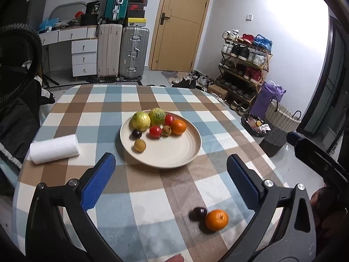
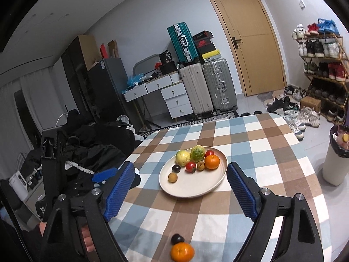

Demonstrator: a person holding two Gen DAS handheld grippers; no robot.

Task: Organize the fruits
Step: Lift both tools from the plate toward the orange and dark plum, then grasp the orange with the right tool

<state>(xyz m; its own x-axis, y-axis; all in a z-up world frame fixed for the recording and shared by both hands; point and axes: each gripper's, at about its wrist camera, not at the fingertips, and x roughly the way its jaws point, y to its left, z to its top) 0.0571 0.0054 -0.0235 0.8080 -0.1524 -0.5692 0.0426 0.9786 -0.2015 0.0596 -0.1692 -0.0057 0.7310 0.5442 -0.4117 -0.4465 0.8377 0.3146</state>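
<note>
A cream plate (image 1: 174,152) (image 2: 196,185) on the checked tablecloth holds several fruits: two green-yellow ones, two red ones, an orange (image 1: 178,126) (image 2: 212,161), a dark plum and two small brown ones. A loose orange (image 1: 216,219) (image 2: 182,252) and a dark plum (image 1: 197,213) (image 2: 177,239) lie touching on the cloth near me. My left gripper (image 1: 171,170) is open and empty above the cloth, short of the plate. My right gripper (image 2: 178,179) is open and empty, its fingers either side of the plate in view.
A rolled white towel (image 1: 54,149) lies left of the plate. The right gripper's body (image 1: 316,159) shows at the right edge. Dark clothes (image 2: 91,144) are piled left of the table. A bin (image 2: 337,155) and baskets (image 1: 281,118) stand on the floor to the right.
</note>
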